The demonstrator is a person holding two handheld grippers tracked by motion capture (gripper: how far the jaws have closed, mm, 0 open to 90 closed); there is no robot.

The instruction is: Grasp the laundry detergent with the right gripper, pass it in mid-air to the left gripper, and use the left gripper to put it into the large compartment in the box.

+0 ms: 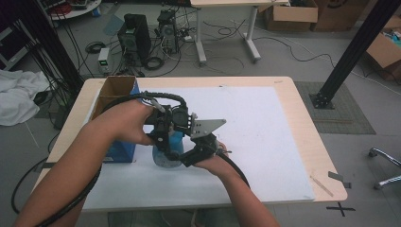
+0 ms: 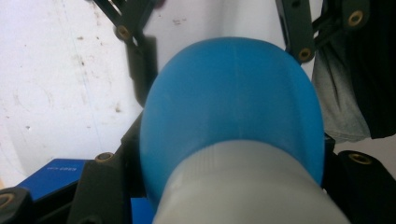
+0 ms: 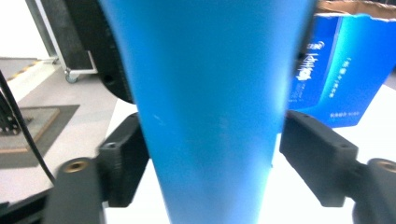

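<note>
Jaws of our left gripper [image 1: 166,144] clamp the blue plastic bottle [image 1: 169,152] steady; right gripper [image 1: 196,150] jaws stand apart around it.

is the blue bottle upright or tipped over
Upright: the blue bottle stands on the white mat, with the left gripper clamped on it.

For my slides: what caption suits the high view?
Both claws meet at a blue bottle beside an open blue box on the white-covered table.
</note>
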